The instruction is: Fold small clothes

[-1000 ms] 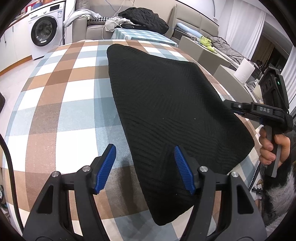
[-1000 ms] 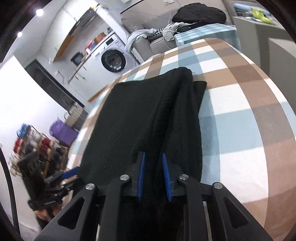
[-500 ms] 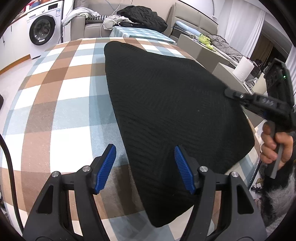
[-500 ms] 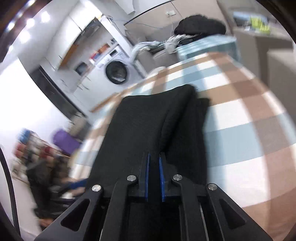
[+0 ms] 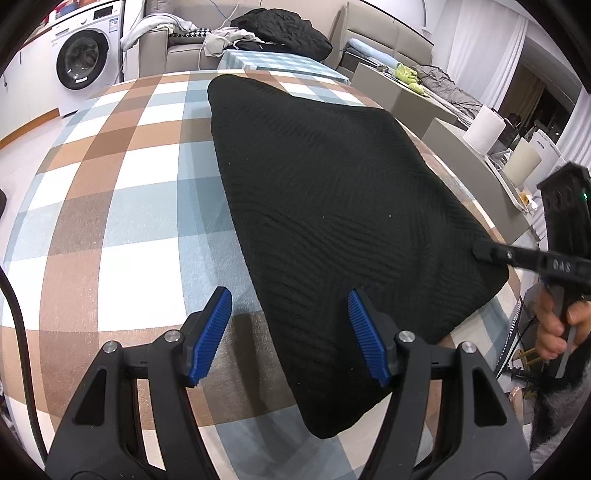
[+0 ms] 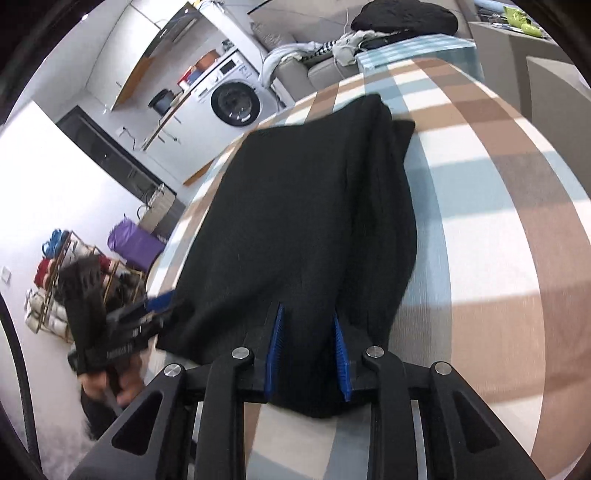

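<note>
A black knit garment [image 5: 332, 206] lies folded flat on the checked tablecloth [image 5: 122, 192]; it also shows in the right wrist view [image 6: 303, 221]. My left gripper [image 5: 290, 332] is open over the garment's near left edge, with one blue pad above cloth and the other above the tablecloth. My right gripper [image 6: 308, 354] is open over the garment's near corner, with its jaws apart and cloth lying between them. The right gripper also shows in the left wrist view [image 5: 480, 254], at the garment's right edge.
The table's edge [image 5: 513, 291] runs close to the garment's right side. A sofa with piled clothes [image 5: 280, 26] and a washing machine [image 5: 85, 55] stand beyond the table. Paper rolls [image 5: 484, 129] sit on a counter at the right.
My right gripper was shut on the garment's edge and has opened, letting the cloth down flat. My left gripper has stayed open and hardly moved.
</note>
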`<action>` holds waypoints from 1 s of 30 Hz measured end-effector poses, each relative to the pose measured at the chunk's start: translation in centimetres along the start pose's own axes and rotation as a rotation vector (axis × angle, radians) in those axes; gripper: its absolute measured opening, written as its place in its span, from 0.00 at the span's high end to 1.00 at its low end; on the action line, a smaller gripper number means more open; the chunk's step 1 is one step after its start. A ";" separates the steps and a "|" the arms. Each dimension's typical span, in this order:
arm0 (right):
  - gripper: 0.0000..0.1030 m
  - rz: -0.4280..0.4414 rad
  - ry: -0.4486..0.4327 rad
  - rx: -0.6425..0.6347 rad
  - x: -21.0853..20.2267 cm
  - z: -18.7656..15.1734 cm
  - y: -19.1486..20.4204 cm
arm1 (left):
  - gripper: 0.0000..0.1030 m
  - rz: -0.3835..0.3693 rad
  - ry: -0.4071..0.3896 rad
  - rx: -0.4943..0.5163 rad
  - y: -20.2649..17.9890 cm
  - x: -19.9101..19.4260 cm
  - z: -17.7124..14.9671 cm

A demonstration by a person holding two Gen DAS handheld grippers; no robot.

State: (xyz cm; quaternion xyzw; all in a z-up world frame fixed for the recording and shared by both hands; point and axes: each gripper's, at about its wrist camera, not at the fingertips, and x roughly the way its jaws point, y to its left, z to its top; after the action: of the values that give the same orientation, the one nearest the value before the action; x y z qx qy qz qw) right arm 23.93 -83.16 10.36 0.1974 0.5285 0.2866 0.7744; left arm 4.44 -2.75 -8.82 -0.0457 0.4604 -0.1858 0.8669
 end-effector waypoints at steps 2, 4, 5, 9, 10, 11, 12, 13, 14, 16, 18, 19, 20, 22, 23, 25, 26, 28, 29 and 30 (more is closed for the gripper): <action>0.75 0.012 0.004 -0.023 -0.3 -0.8 0.5 | 0.39 0.004 0.009 0.012 0.1 -0.1 -0.1; 0.75 0.009 0.006 -0.059 -0.9 -1.6 0.9 | 0.39 -0.002 0.012 0.022 0.1 -0.4 -0.3; 0.75 0.002 0.009 -0.082 -0.9 -1.8 1.0 | 0.39 -0.005 0.015 0.029 0.1 -0.4 -0.4; 0.93 -0.017 -0.033 -0.154 -1.5 -1.8 1.8 | 0.39 0.020 0.027 0.046 0.3 -0.3 -0.8; 0.94 -0.009 -0.054 -0.156 -1.9 -1.4 1.8 | 0.39 0.020 0.028 0.044 0.3 -0.3 -0.8; 0.94 -0.009 -0.076 -0.151 -2.5 -1.2 1.8 | 0.39 0.011 0.030 0.040 0.4 -0.3 -0.8; 0.94 -0.024 -0.074 -0.138 -2.6 -1.0 1.4 | 0.39 0.007 0.030 0.039 0.4 -0.3 -0.9; 0.94 -0.054 -0.047 -0.131 -1.9 -0.7 0.9 | 0.38 0.005 0.030 0.038 0.4 -0.3 -0.9; 0.94 -0.088 -0.017 -0.123 -1.3 -0.9 0.6 | 0.38 0.001 0.033 0.038 0.4 -0.2 -1.0; 0.94 -0.128 0.053 -0.139 -0.2 -1.3 0.5 | 0.38 0.008 0.037 0.039 0.3 -0.2 -1.0; 0.81 -0.133 0.025 -0.154 -0.9 -0.9 1.1 | 0.38 -0.001 0.035 0.027 0.4 -0.2 -0.9; 0.73 -0.127 -0.007 -0.152 -1.6 -0.5 1.3 | 0.38 -0.008 0.031 0.020 0.4 -0.2 -0.8; 0.52 -0.130 -0.034 -0.146 -1.9 -0.3 1.3 | 0.38 -0.014 0.024 0.010 0.5 -0.2 -0.7; 0.41 -0.142 -0.083 -0.111 -1.8 0.5 0.9 | 0.38 -0.020 0.018 -0.003 0.5 0.2 -0.3; 0.41 -0.159 -0.077 -0.095 -1.3 0.7 0.9 | 0.38 -0.018 0.016 -0.010 0.4 0.4 -0.1; 0.41 -0.201 -0.069 -0.069 0.3 1.2 0.6 | 0.38 -0.019 0.015 -0.027 0.3 0.9 0.2; 0.41 -0.203 -0.065 -0.056 1.0 1.3 0.4 | 0.38 -0.016 0.018 -0.035 0.3 1.2 0.4; 0.42 -0.217 -0.063 -0.025 2.0 1.6 0.0 | 0.38 -0.009 0.011 -0.044 0.2 1.5 0.7; 0.47 -0.220 -0.066 -0.019 2.3 1.7 -0.1 | 0.40 -0.006 0.004 -0.047 0.1 1.6 0.8; 0.57 -0.218 -0.076 -0.014 2.4 1.7 -0.2 | 0.53 -0.008 -0.002 -0.049 0.0 1.7 0.8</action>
State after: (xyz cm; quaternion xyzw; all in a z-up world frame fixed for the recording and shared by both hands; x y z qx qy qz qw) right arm 26.25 -81.75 9.16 0.1442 0.5152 0.1968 0.8216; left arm 5.99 -3.40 -9.66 -0.0690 0.4635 -0.1778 0.8653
